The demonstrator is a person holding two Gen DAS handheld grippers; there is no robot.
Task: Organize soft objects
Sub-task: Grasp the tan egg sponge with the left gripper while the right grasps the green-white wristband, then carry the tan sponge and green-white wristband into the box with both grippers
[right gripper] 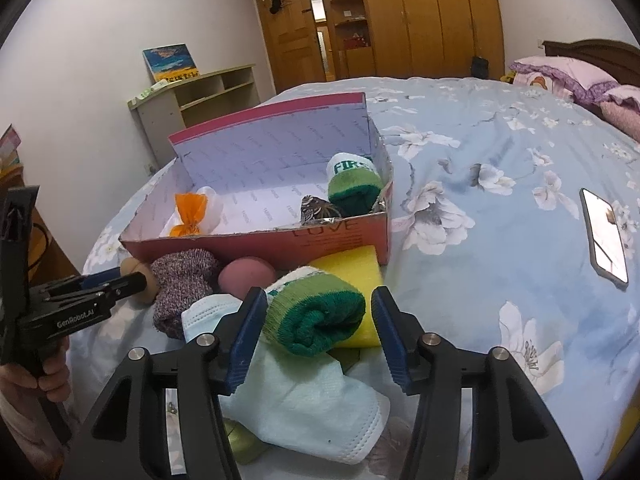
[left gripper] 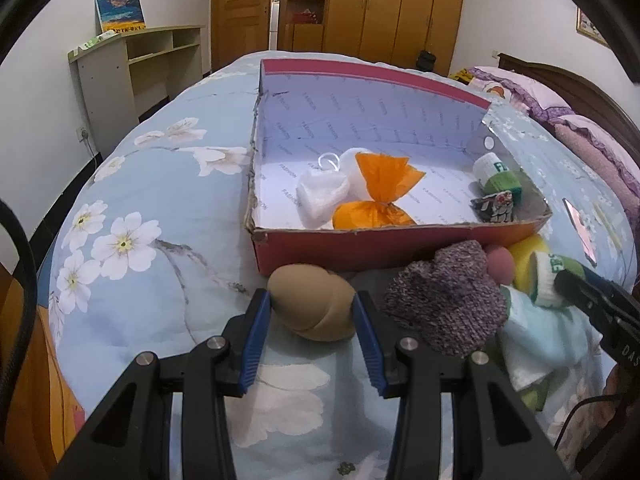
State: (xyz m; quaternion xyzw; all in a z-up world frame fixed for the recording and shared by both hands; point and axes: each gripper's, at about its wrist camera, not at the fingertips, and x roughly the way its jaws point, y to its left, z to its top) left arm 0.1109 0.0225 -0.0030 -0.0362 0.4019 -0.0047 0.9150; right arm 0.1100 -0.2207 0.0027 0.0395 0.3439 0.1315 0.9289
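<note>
Both claws spread: left claw (left gripper: 312,312) straddles tan pad (left gripper: 310,306), right claw (right gripper: 320,320) green sock roll (right gripper: 316,312); squashy, either may slip.

Box (left gripper: 320,254) wall ahead (right bedspread (right gripper: 500,240) open)

Olive-green object (right gripper: 240,446) mostly hidden under pale face mask (right gripper: 308,408), yellow sponge (right gripper: 356,276) partly covered by rolled green sock (right gripper: 320,316), holding hand (right gripper: 24,384) cut off at left edge.
</note>
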